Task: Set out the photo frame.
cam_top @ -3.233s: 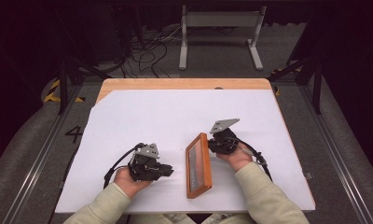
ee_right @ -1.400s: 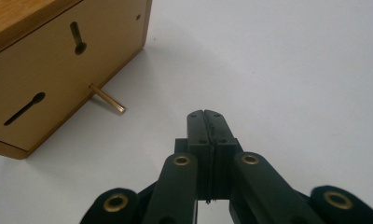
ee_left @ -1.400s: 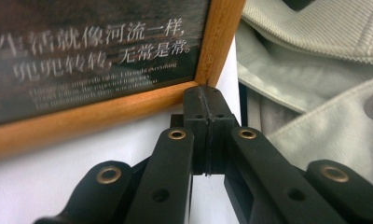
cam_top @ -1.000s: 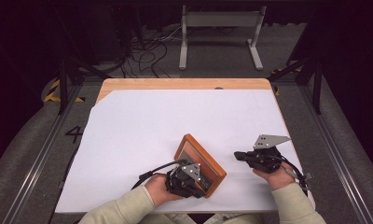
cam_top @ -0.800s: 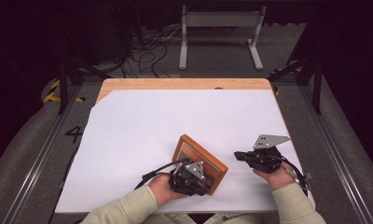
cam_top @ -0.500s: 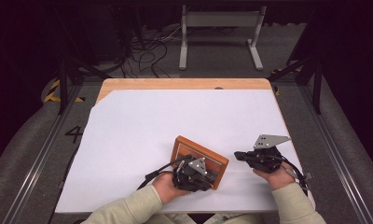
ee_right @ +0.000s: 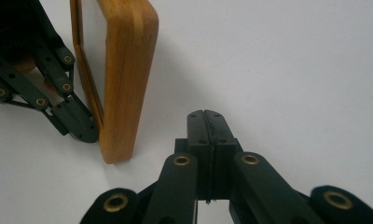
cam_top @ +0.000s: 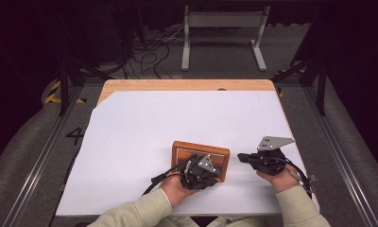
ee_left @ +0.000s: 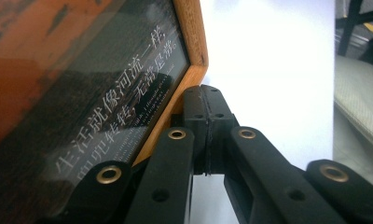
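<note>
From above I see the wooden picture frame (cam_top: 200, 160) lying on the white sheet of the worktop (cam_top: 177, 118), towards the near edge and a little right of the middle. My left tool (cam_top: 202, 173) sits over the frame's near edge, held from below by my left hand (cam_top: 175, 189). My right tool (cam_top: 253, 160) rests on the sheet just right of the frame, apart from it, pointing left toward it.

Looking along the left tool (ee_left: 205, 100), its jaws are pressed together with nothing between them, and their tips lie right against the frame's wooden border (ee_left: 194, 51). Under the glass I can read white Chinese lettering (ee_left: 114, 112) on a dark ground.

Looking along the right tool (ee_right: 206, 122), its jaws are likewise pressed together on nothing, resting on the bare sheet. The frame (ee_right: 128, 79) lies a little way off, with the left tool (ee_right: 40, 88) at its far side.
</note>
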### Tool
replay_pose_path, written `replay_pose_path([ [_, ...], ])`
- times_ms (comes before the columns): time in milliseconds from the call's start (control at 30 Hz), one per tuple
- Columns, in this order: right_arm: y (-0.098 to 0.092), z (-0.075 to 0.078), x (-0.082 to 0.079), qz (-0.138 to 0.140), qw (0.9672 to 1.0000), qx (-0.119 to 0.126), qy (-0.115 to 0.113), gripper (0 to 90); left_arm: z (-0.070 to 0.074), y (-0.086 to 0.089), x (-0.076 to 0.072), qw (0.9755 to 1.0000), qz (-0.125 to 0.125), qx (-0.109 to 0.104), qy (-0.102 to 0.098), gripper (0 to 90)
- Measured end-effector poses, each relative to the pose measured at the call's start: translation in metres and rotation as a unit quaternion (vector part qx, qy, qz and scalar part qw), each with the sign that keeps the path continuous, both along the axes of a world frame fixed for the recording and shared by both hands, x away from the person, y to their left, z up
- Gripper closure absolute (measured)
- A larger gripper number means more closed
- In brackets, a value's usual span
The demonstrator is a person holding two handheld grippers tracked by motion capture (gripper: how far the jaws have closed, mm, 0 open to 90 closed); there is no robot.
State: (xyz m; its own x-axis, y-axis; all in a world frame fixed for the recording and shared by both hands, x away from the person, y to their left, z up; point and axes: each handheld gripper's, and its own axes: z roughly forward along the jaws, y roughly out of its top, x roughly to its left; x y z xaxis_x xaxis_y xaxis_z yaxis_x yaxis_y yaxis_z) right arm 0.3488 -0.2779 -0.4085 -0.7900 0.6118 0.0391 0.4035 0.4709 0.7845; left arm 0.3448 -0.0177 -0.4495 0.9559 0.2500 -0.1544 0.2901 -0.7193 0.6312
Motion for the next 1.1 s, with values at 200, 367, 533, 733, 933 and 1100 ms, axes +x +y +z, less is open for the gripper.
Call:
replay_pose_path([
  [200,0.0,0.0,0.0,0.001,1.0,0.0,0.001,90.0,0.0,-0.004,0.002,0.9996,0.027,0.0,-0.007,89.9],
  [367,0.0,-0.001,0.0,0.001,1.0,-0.001,0.0,90.0,-0.001,-0.005,0.003,0.9994,0.033,0.0,-0.011,89.9],
  [533,0.001,-0.001,0.001,0.002,1.0,-0.002,0.001,90.0,-0.002,-0.006,0.004,0.999,0.043,-0.007,-0.006,89.8],
  [733,0.005,0.0,0.004,0.011,0.9999,-0.003,-0.003,89.2,0.005,0.006,-0.001,0.9996,0.009,-0.023,0.016,85.1],
  [933,0.011,0.001,0.008,0.019,0.9997,-0.009,-0.011,86.5,0.017,0.028,-0.011,0.9994,-0.004,-0.032,0.01,81.0],
  [1100,0.009,0.002,0.011,0.017,0.9997,-0.005,-0.019,84.7,0.026,0.049,-0.015,0.9991,0.01,-0.041,0.011,80.4],
])
